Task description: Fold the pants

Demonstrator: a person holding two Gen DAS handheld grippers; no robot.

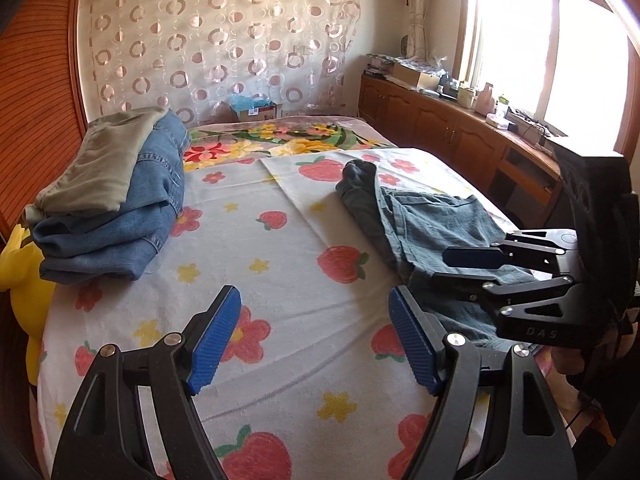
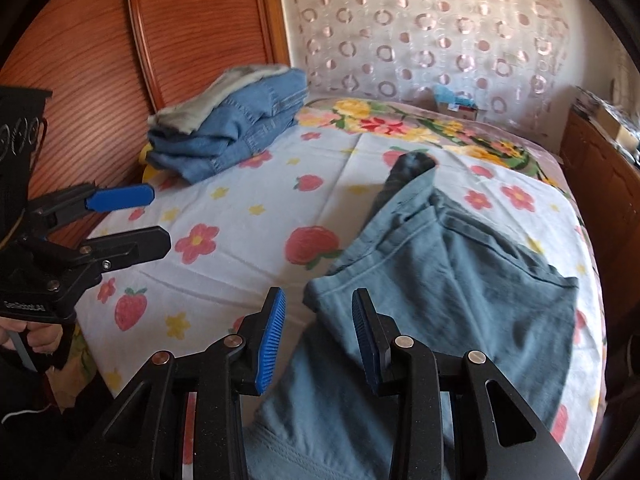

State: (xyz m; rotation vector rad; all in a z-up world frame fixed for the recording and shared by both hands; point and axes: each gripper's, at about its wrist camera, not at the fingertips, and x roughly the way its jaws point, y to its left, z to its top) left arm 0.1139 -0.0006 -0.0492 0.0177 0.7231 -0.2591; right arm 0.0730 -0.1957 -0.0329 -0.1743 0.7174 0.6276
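Grey-green pants (image 1: 432, 216) (image 2: 460, 280) lie crumpled on the right side of the strawberry-print towel (image 1: 280, 240) (image 2: 240, 264) covering the bed. My right gripper (image 2: 319, 300) (image 1: 444, 268) hovers over their near edge. Its jaws stand apart with the fabric's corner showing between them, and the pads are not pressing on it. My left gripper (image 1: 316, 300) (image 2: 160, 218) is wide open over bare towel, left of the pants, with nothing between its fingers.
A stack of folded blue jeans (image 1: 120, 208) (image 2: 240, 136) topped by an olive garment (image 1: 100, 160) sits at the far left by the wooden headboard (image 1: 36, 120). A yellow plush (image 1: 24, 280) lies beside it. Wooden cabinets (image 1: 440, 120) line the right, under a window.
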